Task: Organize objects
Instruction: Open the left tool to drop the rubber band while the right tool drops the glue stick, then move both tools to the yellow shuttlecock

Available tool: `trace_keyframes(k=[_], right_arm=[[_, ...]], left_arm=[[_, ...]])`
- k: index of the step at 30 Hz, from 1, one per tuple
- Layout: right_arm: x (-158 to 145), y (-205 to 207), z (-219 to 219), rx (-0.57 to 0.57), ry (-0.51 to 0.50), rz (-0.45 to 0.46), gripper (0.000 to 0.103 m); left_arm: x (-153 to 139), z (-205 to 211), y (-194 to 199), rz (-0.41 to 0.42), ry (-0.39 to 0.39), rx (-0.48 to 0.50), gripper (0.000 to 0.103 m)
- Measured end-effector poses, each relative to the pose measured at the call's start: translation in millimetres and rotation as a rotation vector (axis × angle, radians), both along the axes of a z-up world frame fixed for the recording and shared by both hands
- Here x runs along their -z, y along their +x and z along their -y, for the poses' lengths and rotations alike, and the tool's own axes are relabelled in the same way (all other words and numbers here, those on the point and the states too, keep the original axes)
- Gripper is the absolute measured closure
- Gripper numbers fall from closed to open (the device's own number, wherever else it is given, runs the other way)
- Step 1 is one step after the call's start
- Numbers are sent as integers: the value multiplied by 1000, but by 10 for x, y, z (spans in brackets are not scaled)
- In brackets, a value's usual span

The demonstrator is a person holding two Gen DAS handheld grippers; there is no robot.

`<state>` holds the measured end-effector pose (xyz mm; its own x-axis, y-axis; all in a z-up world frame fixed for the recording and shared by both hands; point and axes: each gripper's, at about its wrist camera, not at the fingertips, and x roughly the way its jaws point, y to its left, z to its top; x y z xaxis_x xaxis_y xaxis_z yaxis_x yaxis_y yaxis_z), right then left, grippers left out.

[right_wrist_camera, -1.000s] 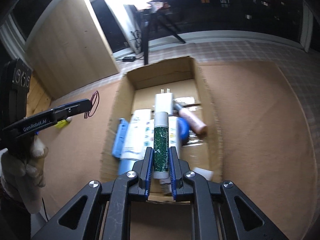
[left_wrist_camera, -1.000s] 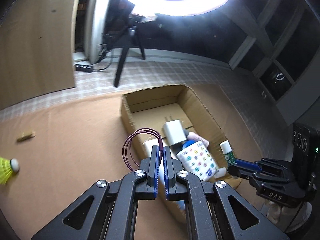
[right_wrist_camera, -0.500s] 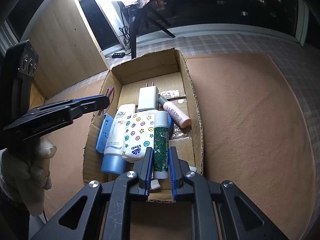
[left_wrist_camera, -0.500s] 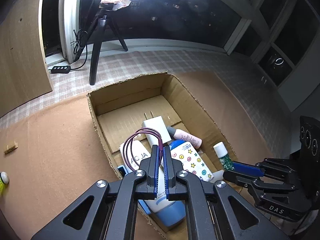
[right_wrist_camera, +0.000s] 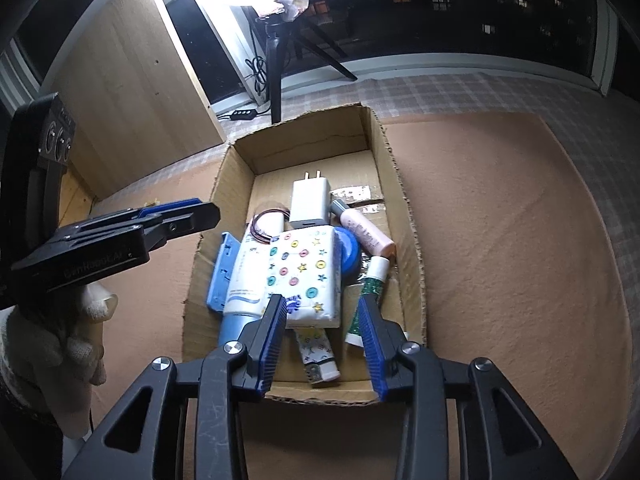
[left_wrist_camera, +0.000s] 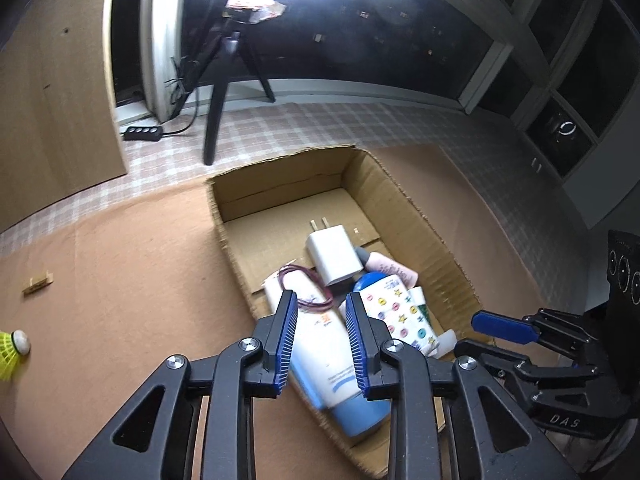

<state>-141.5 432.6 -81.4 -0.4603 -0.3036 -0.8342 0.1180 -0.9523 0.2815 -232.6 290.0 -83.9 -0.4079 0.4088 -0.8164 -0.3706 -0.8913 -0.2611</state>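
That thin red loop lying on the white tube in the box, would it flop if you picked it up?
Probably. The red loop is a few thin strands draped over the white tube, so it likely sags and weighs little. Being so thin, it could slip from wide pads.

Left tool (left_wrist_camera: 321,300) opening above hair tie (left_wrist_camera: 308,286) lying on tube (left_wrist_camera: 324,344) in box (left_wrist_camera: 436,248).

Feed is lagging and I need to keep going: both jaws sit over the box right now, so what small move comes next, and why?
Probably lift the left gripper clear and swing it toward the shuttlecock. Both sets of jaws are opening with nothing between them; the hair tie and green tube lie in the cardboard box, while the shuttlecock sits outside on the mat.
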Motion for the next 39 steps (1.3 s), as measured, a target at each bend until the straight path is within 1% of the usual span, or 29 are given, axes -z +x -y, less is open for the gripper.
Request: trace_keyframes(k=[2,4,6,12,15,19,24,31,35,39], right_arm=[[-16,10,65,-8,-3,-3,69],[-29,13,133,-19,-7,-5,69],[-41,18,237,-38,-10,-6,68],[-61,-17,564,-82,-36,-5,65],[-70,-27,774,-107,-46,-7,65],[-56,-44,1093,-153,-50,-5,65],[-23,-115,1548,-192,-79,4,65],[-26,-276,2150,-245,-109,-1,65],[29,-419,2497,-270,-123,17,65],[81,-572,2784,-287,-144,32,65]], left_arm=[[-11,102,45,0,-7,-13,76],[-30,205,92,-6,-10,-26,69],[-52,336,145,-11,-11,-41,67],[-91,801,303,-17,-24,-97,64],[-98,1098,376,-14,-20,-143,63],[-98,1509,469,-16,-35,-199,63],[-80,2111,579,-15,-40,-280,63],[53,2869,629,-12,-52,-377,63],[146,3176,601,-9,-56,-398,63],[209,3350,527,-12,-69,-383,63]])
